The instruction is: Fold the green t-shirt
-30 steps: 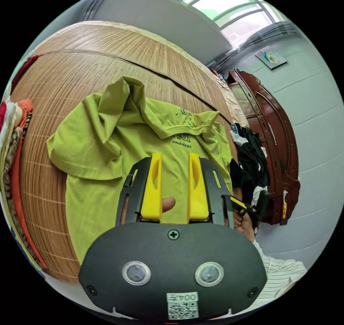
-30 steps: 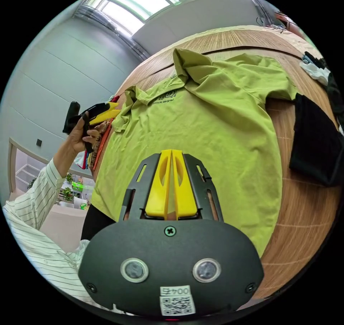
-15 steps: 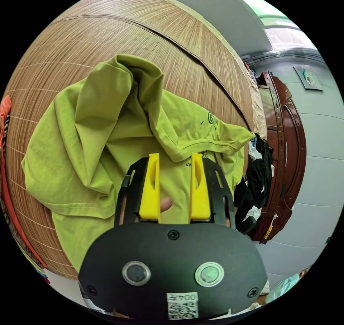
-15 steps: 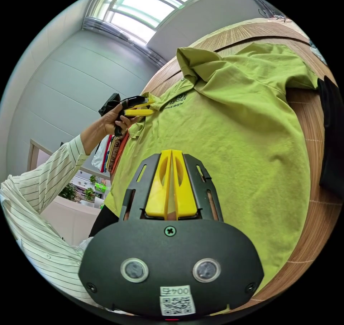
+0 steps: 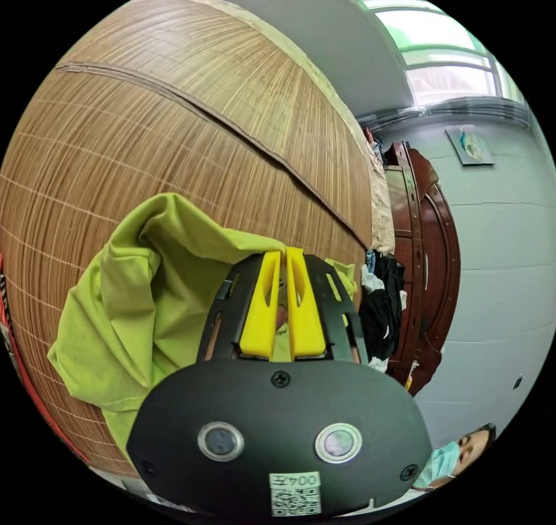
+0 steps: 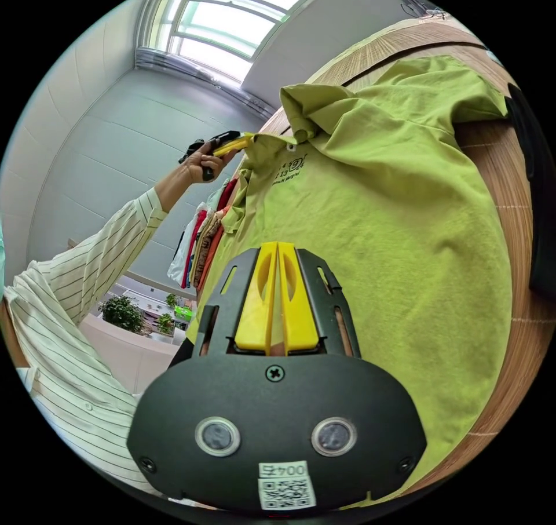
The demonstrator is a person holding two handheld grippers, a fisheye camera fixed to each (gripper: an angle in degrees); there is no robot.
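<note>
The green t-shirt (image 6: 394,200) lies spread on a bamboo mat (image 6: 524,293), print side up, with one sleeve folded over near the collar. In the right gripper view my right gripper (image 6: 277,245) is shut over the shirt's lower edge, and the cloth runs under it. A hand holds my left gripper (image 6: 242,141) at the shirt's shoulder edge, which it lifts off the mat. In the left gripper view my left gripper (image 5: 282,252) is shut on a raised fold of the green t-shirt (image 5: 145,293), which bunches up to the left of the jaws.
A black garment (image 6: 536,189) lies beside the shirt on the mat. Folded clothes (image 6: 202,241) are stacked at the mat's edge. A dark wooden cabinet (image 5: 428,258) and a heap of dark clothes (image 5: 379,310) stand beyond the bamboo mat (image 5: 174,113). A striped sleeve (image 6: 87,293) reaches in.
My left gripper moved onto the shirt's shoulder edge, went from open to shut on it and lifted it. My right gripper stayed shut in place.
</note>
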